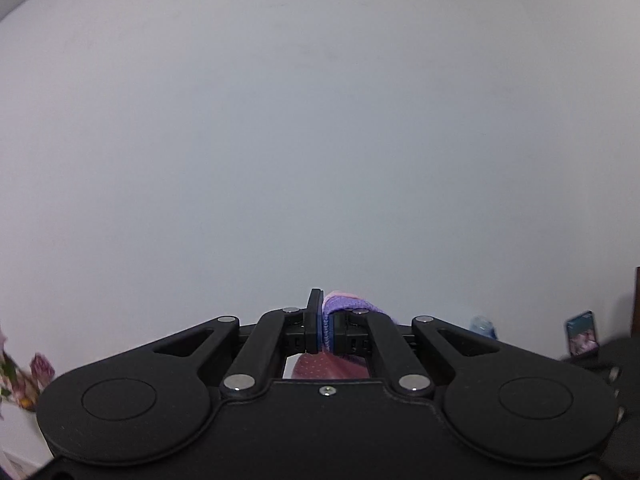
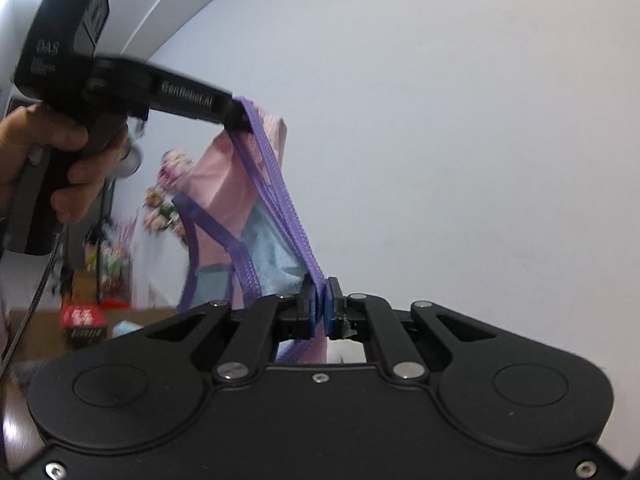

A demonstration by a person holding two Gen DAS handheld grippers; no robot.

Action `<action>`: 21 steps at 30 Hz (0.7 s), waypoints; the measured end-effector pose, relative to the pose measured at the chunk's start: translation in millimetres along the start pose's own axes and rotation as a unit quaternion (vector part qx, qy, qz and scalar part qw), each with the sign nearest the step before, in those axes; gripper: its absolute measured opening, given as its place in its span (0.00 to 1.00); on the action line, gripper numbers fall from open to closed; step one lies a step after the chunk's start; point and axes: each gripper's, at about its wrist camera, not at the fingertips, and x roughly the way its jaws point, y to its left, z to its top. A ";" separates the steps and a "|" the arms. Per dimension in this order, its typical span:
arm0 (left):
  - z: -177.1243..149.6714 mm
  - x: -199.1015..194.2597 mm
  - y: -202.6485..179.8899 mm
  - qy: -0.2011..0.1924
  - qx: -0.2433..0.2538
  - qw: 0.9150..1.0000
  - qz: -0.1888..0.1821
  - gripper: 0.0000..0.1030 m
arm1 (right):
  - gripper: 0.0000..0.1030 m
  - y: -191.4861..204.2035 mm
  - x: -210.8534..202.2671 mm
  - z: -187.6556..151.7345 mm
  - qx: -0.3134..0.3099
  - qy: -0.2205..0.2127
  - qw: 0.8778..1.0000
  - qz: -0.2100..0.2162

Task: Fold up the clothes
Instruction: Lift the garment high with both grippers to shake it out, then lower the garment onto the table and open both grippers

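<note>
Both clamped on the pink garment (image 2: 224, 176): left gripper (image 2: 240, 116) above, right gripper (image 2: 319, 308) gripping its purple trim (image 2: 288, 208) below.

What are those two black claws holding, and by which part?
Both grip one small pink garment by its purple waistband: left gripper at one end, right gripper at the other.

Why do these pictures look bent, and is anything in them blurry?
Both views: fisheye lenses curve the edges. Right wrist view: the left gripper, the hand and the background clutter are smeared; the purple-trimmed garment is fairly sharp. Left wrist view: flat, shadowless wall.
</note>
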 end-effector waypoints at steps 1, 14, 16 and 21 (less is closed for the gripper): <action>5.4 8.5 -1.6 -0.003 0.008 1.000 -0.002 0.03 | 0.06 -1.8 6.5 -2.8 0.012 -0.006 1.000 -0.001; -191.7 173.9 -123.0 0.289 0.004 0.945 -0.154 0.37 | 0.24 -40.7 32.3 -181.9 0.178 0.232 0.949 -0.119; -249.7 191.9 -147.7 0.372 0.009 0.909 -0.188 0.53 | 0.36 -45.7 26.9 -228.8 0.184 0.303 0.925 -0.139; -297.0 170.1 -124.9 0.394 -0.027 0.897 -0.198 0.55 | 0.54 -43.2 -7.6 -274.1 0.097 0.365 0.912 -0.162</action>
